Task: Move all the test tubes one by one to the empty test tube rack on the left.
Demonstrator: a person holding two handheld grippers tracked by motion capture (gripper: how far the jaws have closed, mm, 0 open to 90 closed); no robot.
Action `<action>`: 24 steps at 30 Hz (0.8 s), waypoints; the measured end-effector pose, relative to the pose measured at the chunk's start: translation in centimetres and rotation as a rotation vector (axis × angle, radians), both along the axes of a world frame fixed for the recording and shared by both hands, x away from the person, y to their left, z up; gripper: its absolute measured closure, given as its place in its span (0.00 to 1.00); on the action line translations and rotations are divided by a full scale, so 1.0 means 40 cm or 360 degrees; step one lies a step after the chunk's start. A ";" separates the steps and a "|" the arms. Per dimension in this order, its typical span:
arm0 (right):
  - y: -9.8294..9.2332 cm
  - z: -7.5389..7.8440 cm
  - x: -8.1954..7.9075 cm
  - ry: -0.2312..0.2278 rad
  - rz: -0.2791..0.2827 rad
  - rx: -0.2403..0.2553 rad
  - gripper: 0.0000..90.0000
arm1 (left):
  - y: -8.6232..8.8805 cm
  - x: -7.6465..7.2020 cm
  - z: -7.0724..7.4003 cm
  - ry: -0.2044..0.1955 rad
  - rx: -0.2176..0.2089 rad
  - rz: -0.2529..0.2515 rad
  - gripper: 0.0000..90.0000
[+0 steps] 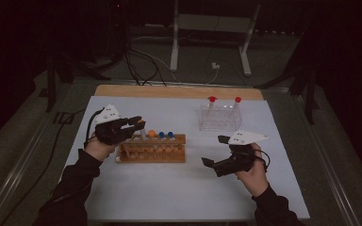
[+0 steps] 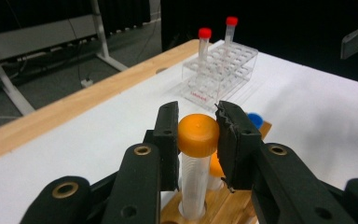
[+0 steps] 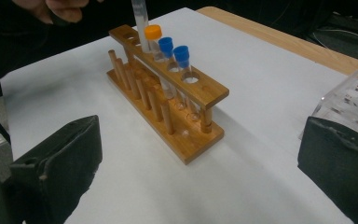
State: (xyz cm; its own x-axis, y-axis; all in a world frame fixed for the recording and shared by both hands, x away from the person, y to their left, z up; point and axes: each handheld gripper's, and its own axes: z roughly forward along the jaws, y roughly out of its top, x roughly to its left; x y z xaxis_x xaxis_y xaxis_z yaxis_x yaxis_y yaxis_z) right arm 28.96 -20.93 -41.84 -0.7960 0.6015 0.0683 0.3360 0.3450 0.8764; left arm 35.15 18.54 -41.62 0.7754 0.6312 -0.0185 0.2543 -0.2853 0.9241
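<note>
High view, left gripper [image 1: 139, 124]: clamped on orange-capped tube [image 2: 196, 154], centre-left, seated in wooden rack [image 1: 152, 149].
Right gripper [image 1: 215, 150]: jaws wide, empty, lower right.
Room: bare table [image 1: 179, 188] toward front edge.

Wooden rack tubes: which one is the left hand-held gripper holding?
The orange-capped tube at the row's end, clamped by its cap; its neighbours are another orange and two blue-capped tubes.

My left claw [image 2: 198, 140] has matt black plastic jaws with brass-coloured rivets, pinching the smooth orange plastic cap [image 2: 198, 134] of a clear ribbed plastic tube [image 2: 193, 186]. The varnished wooden tube rack [image 3: 168, 100] shines faintly on the matt white paper-like desk cover [image 3: 261, 112]. The transparent acrylic rack [image 2: 221, 70] looks glossy.
</note>
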 end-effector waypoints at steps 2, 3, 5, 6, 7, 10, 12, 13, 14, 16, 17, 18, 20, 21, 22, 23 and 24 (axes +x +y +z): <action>0.000 0.000 0.000 0.0005 0.0000 0.0002 0.00 | -0.003 0.002 -0.015 0.0013 0.0017 -0.0005 0.80; -0.001 0.000 0.000 0.0007 0.0002 0.0002 0.00 | -0.004 0.003 -0.021 0.0024 0.0023 -0.0003 0.80; -0.001 -0.001 0.002 0.0010 0.0003 0.0001 0.00 | -0.006 0.005 -0.033 0.0038 0.0025 -0.0005 0.80; -0.001 -0.001 0.002 0.0013 0.0006 0.0003 0.00 | -0.008 0.006 -0.038 0.0046 0.0032 -0.0006 0.80; -0.001 -0.001 0.001 0.0013 0.0005 0.0001 0.00 | -0.009 0.006 -0.042 0.0053 0.0035 -0.0010 0.80; 0.000 -0.001 0.001 0.0014 0.0008 -0.0003 0.00 | -0.011 0.006 -0.054 0.0066 0.0045 -0.0008 0.80; 0.000 -0.001 0.001 0.0014 0.0011 -0.0003 0.00 | -0.011 0.006 -0.061 0.0072 0.0050 -0.0006 0.80; 0.000 -0.001 0.000 0.0014 0.0010 -0.0005 0.00 | -0.010 0.006 -0.064 0.0075 0.0048 -0.0004 0.80; 0.000 0.000 0.000 0.0014 0.0011 -0.0007 0.00 | -0.009 0.006 -0.066 0.0076 0.0054 -0.0006 0.80; 0.000 -0.001 0.001 0.0014 0.0010 -0.0007 0.00 | -0.008 0.006 -0.069 0.0078 0.0057 0.0002 0.80; 0.001 -0.001 0.001 0.0016 0.0011 -0.0008 0.00 | -0.009 0.005 -0.071 0.0083 0.0055 0.0001 0.80; 0.001 -0.001 0.000 0.0020 0.0013 -0.0007 0.00 | -0.010 0.004 -0.072 0.0080 0.0065 0.0002 0.80; 0.002 -0.002 0.000 0.0014 0.0017 -0.0012 0.00 | -0.013 0.004 -0.076 0.0080 0.0082 -0.0003 0.80; 0.002 -0.002 0.000 0.0017 0.0018 -0.0010 0.00 | -0.014 0.004 -0.077 0.0082 0.0085 -0.0002 0.80; 0.002 -0.001 0.001 0.0020 0.0017 -0.0007 0.00 | -0.013 0.005 -0.077 0.0089 0.0080 -0.0006 0.80; 0.002 -0.001 0.001 0.0020 0.0016 -0.0007 0.00 | -0.014 0.006 -0.076 0.0095 0.0081 -0.0006 0.80; 0.002 -0.001 0.000 0.0019 0.0018 -0.0007 0.00 | -0.014 0.006 -0.075 0.0094 0.0088 -0.0004 0.80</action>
State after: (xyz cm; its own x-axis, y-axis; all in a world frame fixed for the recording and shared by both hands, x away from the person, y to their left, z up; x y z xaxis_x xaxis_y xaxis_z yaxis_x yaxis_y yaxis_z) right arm 28.97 -20.84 -41.88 -0.8018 0.5928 0.0751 0.3424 0.3527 0.8708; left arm 35.39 17.98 -44.61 0.7754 0.6307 -0.0294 0.3072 -0.3363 0.8902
